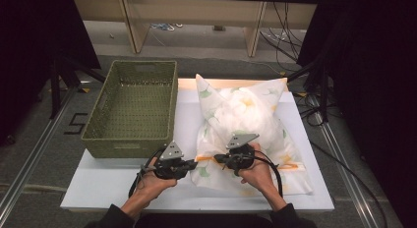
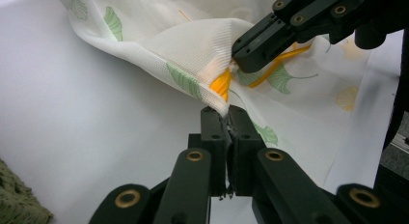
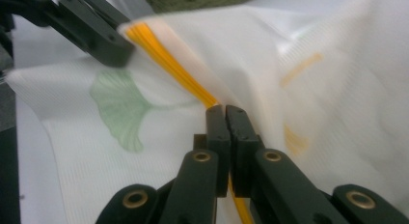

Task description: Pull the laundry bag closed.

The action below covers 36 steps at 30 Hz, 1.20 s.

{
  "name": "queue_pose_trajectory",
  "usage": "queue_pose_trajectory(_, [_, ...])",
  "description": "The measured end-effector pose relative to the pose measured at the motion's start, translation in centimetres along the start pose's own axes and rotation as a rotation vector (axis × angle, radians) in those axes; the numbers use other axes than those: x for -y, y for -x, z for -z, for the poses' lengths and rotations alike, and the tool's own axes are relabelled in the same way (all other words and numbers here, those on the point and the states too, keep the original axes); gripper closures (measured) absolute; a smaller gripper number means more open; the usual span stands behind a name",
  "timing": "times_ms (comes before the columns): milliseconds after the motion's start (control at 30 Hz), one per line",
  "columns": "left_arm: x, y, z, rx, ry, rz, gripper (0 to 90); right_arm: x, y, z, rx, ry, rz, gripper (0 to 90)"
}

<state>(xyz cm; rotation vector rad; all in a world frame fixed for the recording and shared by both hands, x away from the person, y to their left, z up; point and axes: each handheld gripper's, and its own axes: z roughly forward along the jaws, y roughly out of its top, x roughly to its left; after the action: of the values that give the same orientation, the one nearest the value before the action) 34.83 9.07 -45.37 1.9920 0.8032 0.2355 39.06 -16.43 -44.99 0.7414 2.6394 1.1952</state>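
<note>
Both grippers clamped on thin cloth at the pillowcase's open end.
Left gripper [image 2: 226, 119] pinching white leaf-printed pillowcase [image 1: 275, 105]; right gripper [image 3: 225, 113] nipping orange zipper strip [image 3: 164, 60]; could slip free or tear if tugged apart.

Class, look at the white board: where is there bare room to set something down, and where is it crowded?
Bare patches: the near-left corner of the white board in front of the green basket, and the strip between basket and pillowcase. The basket's floor is empty too. Crowded: the pillowcase's near-left edge, where the left tongs and right tongs grip the fabric.
</note>
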Motion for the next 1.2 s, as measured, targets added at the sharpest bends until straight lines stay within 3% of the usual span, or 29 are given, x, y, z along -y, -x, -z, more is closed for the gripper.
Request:
queue_pose_trajectory(33, [0.0, -0.1, 0.2, 0.013, -0.013, -0.011, 86.3, 0.5, 0.4, 0.6, 0.031, -0.001, -0.001, 90.0])
queue_pose_trajectory(200, [0.0, 0.2, 0.2, -0.001, 0.007, -0.001, 86.3, 1.0, 0.6, 1.5, 0.055, -0.003, -0.012, 90.0])
queue_pose_trajectory(233, [-0.1, 0.1, 0.3, 0.013, -0.001, -0.007, 86.3, 1.1, 0.6, 1.7, 0.056, -0.003, -0.017, 90.0])
queue_pose_trajectory(533, [0.0, 0.0, 0.5, 0.013, 0.011, -0.002, 86.2, 2.1, 1.5, 3.3, 0.118, 0.003, -0.040, 90.0])
queue_pose_trajectory(600, [0.0, 0.0, 0.5, 0.012, 0.008, -0.003, 86.2, 2.5, 1.7, 3.7, 0.121, 0.006, -0.065, 90.0])
queue_pose_trajectory(967, [0.1, 0.0, 0.7, 0.007, 0.010, 0.003, 86.2, 4.4, 2.9, 5.7, 0.171, 0.016, -0.094, 90.0])
queue_pose_trajectory(1033, [0.1, 0.0, 0.7, 0.011, 0.014, 0.007, 86.2, 4.7, 3.0, 6.1, 0.182, 0.004, -0.124, 90.0])
queue_pose_trajectory(1100, [0.2, 0.0, 0.8, 0.018, 0.020, 0.029, 86.1, 5.0, 3.2, 6.4, 0.193, 0.010, -0.132, 90.0])
queue_pose_trajectory(1200, [0.3, -0.2, 1.0, 0.012, 0.009, 0.017, 86.2, 5.4, 3.4, 6.7, 0.195, 0.014, -0.128, 90.0])
